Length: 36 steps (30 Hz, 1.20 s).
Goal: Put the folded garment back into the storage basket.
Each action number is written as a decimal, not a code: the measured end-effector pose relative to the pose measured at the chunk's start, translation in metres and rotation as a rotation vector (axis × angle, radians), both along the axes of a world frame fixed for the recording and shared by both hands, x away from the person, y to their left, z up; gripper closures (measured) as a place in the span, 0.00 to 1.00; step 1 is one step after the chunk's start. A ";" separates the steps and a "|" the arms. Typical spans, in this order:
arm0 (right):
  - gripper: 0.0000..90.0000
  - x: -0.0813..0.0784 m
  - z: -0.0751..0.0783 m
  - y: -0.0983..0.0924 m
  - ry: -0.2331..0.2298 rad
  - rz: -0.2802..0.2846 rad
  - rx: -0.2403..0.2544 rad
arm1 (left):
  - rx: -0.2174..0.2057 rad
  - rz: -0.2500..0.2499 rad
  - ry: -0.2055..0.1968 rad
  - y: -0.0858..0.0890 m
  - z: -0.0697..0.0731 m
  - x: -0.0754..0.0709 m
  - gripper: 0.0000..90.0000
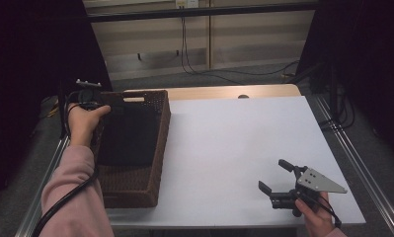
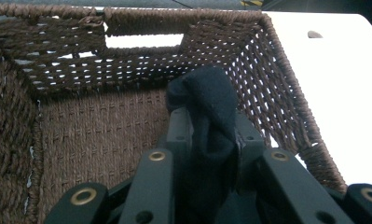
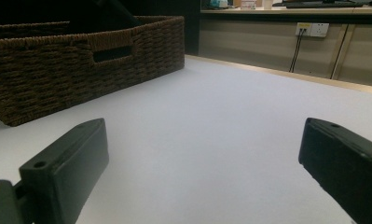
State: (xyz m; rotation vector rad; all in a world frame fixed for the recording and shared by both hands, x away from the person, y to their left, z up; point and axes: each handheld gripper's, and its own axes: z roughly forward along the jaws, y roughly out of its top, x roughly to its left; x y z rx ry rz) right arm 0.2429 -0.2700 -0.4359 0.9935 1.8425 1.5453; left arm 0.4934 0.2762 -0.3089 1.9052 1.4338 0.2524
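Note:
A brown woven basket (image 1: 155, 163) stands at the table's left side, with a black cloth (image 1: 128, 133) hanging into it. My left gripper (image 1: 97, 101) is held over the basket's far left part, shut on the top of that cloth. In the left gripper view the black cloth (image 2: 207, 116) bulges out between the closed jaws above the basket floor (image 2: 95, 140). My right gripper (image 1: 276, 177) rests near the table's front right corner, open, with nothing between its fingers (image 3: 67, 163). In the right gripper view the basket (image 3: 58, 70) stands at the left.
The white table top (image 1: 234, 133) stretches from the basket to the right edge. A wooden strip (image 1: 224, 92) runs along the table's far edge. Cables (image 1: 189, 59) hang on the wall behind. Metal rails (image 1: 357, 168) flank the table.

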 end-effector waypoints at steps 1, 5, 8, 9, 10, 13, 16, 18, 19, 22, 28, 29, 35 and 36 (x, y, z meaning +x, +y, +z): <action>0.02 0.000 0.000 0.000 0.001 -0.001 -0.001 | -0.004 0.005 0.007 0.001 -0.001 0.000 0.82; 0.02 0.000 -0.001 0.000 0.000 0.001 -0.002 | 0.044 -0.038 0.020 0.007 -0.001 0.002 0.82; 0.02 0.001 -0.001 0.000 0.003 -0.001 0.001 | 0.046 -0.038 0.016 0.008 -0.003 0.003 0.82; 0.02 0.001 -0.001 0.000 0.005 -0.001 0.001 | 0.050 -0.037 0.013 0.009 -0.004 0.003 0.82; 0.02 0.000 -0.001 0.000 0.006 -0.001 0.000 | 0.046 -0.042 0.023 0.009 -0.004 0.003 0.82; 0.02 0.001 -0.001 -0.001 0.003 -0.003 -0.004 | 0.006 0.009 -0.005 0.007 -0.006 0.004 0.82; 0.02 0.001 -0.001 -0.001 0.004 -0.003 -0.005 | 0.013 0.020 -0.008 0.008 -0.006 0.004 0.81; 0.02 0.001 -0.001 0.000 0.003 -0.003 -0.004 | 0.052 -0.017 0.001 0.013 -0.005 0.004 0.80; 0.02 0.001 -0.001 0.000 0.006 -0.004 -0.003 | 0.008 0.033 -0.016 0.011 -0.006 0.004 0.80; 0.02 0.001 -0.002 -0.001 0.006 -0.005 -0.006 | 0.030 0.039 -0.031 0.015 -0.007 0.004 0.79; 0.02 0.001 -0.002 0.000 0.007 -0.006 -0.004 | 0.027 0.056 -0.044 0.021 -0.009 0.004 0.75; 0.02 0.001 -0.002 0.000 0.007 -0.009 -0.008 | 0.026 0.063 -0.055 0.023 -0.009 0.004 0.74; 0.02 0.001 -0.002 0.000 0.009 -0.008 -0.009 | 0.008 0.093 -0.090 0.028 -0.003 0.001 0.66; 0.02 0.001 -0.002 0.000 0.009 -0.008 -0.008 | 0.022 0.095 -0.090 0.029 -0.002 0.001 0.64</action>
